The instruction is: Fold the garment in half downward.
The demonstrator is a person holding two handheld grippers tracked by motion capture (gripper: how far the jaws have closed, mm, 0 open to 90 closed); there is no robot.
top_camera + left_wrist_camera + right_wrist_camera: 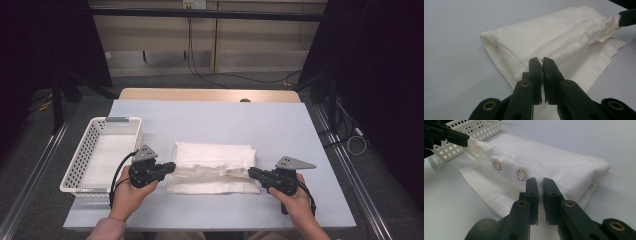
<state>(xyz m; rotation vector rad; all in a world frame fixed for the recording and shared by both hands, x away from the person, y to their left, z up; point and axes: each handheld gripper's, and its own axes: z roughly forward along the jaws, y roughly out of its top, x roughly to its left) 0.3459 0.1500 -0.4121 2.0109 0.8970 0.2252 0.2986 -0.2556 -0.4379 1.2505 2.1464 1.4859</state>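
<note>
The folded white cotton cloth with metal snaps (212, 167) lies mid-tabletop (280, 125), its long axis running left to right between the two hands; the left tool (172, 165) pinches its left end, jaws clamped on a fold; the right tool (250, 172) grips the opposite end likewise; both forearms lie low, tools pointing inward; the white perforated plastic basket (82, 155) stands just left, nearer the left hand.

Basket (474, 130) cut off by top edge
</note>
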